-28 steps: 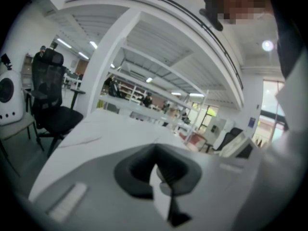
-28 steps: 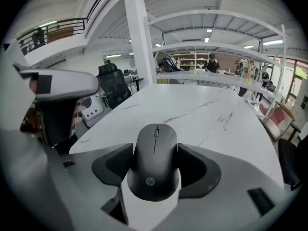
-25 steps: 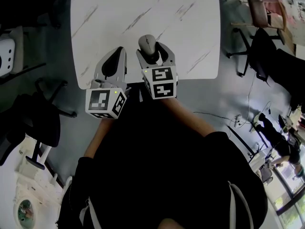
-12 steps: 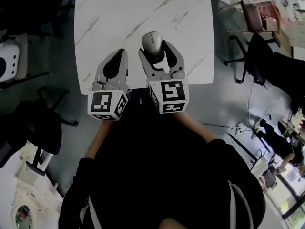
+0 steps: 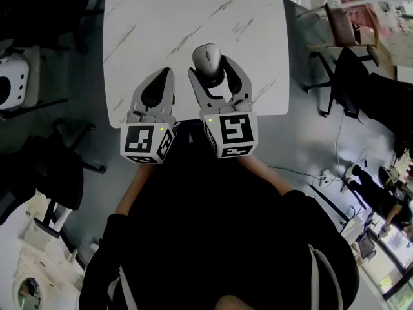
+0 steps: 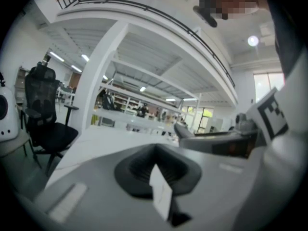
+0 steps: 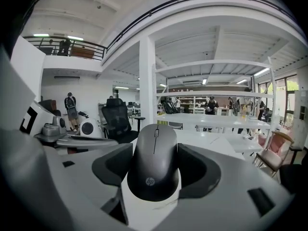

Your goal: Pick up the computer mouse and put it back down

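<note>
A grey computer mouse (image 5: 208, 58) (image 7: 155, 162) sits between the jaws of my right gripper (image 5: 213, 71) (image 7: 155, 170), which is shut on its two sides, with the mouse's front pointing away from me. It is held over the near part of the white marble table (image 5: 187, 11) (image 7: 211, 137); whether it touches the top I cannot tell. My left gripper (image 5: 161, 76) (image 6: 156, 170) stays beside it to the left, near the table's front edge, with its dark pads (image 6: 139, 170) pressed together and nothing between them.
Black office chairs stand left of the table (image 5: 51, 166) and to its right (image 5: 352, 63). A white rounded device (image 5: 13, 82) sits at far left. In the right gripper view a black chair (image 7: 115, 119) and more white tables (image 7: 216, 121) stand beyond.
The right gripper with the mouse has shifted a little to the right and closer to the head camera. The left gripper has hardly moved.
</note>
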The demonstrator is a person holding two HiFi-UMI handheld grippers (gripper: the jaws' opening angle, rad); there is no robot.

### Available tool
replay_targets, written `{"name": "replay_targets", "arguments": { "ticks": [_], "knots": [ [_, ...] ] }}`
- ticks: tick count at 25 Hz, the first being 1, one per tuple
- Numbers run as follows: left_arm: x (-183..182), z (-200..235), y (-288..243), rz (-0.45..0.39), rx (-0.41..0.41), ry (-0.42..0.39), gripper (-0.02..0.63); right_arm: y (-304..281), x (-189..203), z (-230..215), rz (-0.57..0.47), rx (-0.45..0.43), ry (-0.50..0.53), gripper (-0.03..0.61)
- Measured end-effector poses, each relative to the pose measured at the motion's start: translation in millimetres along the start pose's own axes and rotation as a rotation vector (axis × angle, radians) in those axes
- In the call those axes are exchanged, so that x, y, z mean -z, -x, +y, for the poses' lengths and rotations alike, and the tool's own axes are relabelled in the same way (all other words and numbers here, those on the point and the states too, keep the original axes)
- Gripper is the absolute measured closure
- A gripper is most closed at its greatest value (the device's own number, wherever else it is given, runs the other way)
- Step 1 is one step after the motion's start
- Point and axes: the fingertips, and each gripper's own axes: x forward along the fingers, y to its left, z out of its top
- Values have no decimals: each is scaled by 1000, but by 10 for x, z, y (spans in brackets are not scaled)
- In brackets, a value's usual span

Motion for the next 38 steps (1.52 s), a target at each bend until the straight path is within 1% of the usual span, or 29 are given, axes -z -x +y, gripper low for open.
{"name": "replay_targets", "arguments": {
  "ticks": [5, 12, 17, 20, 26, 34, 38],
  "knots": [
    [16, 6, 27, 3, -9, -3, 607, -14, 38, 9, 9, -4, -1, 321],
    [61, 11, 1, 29, -24, -40, 607, -96, 151, 13, 37, -12, -4, 321],
    [129, 48, -27, 47, -32, -70, 607, -215, 357, -27, 77, 3, -7, 321],
    [196, 69, -67, 64, -30, -72, 607, -298, 518, -79, 111, 14, -9, 321],
    [330, 96, -143, 96, -24, -84, 607, -450, 976, -145, 219, 30, -51, 321],
    [447, 151, -175, 123, -26, -77, 607, -563, 1818, -178, 441, 42, -110, 321],
    [511, 151, -176, 137, -28, -67, 607, -527, 2098, -170, 530, 50, -142, 321]
  ]
}}
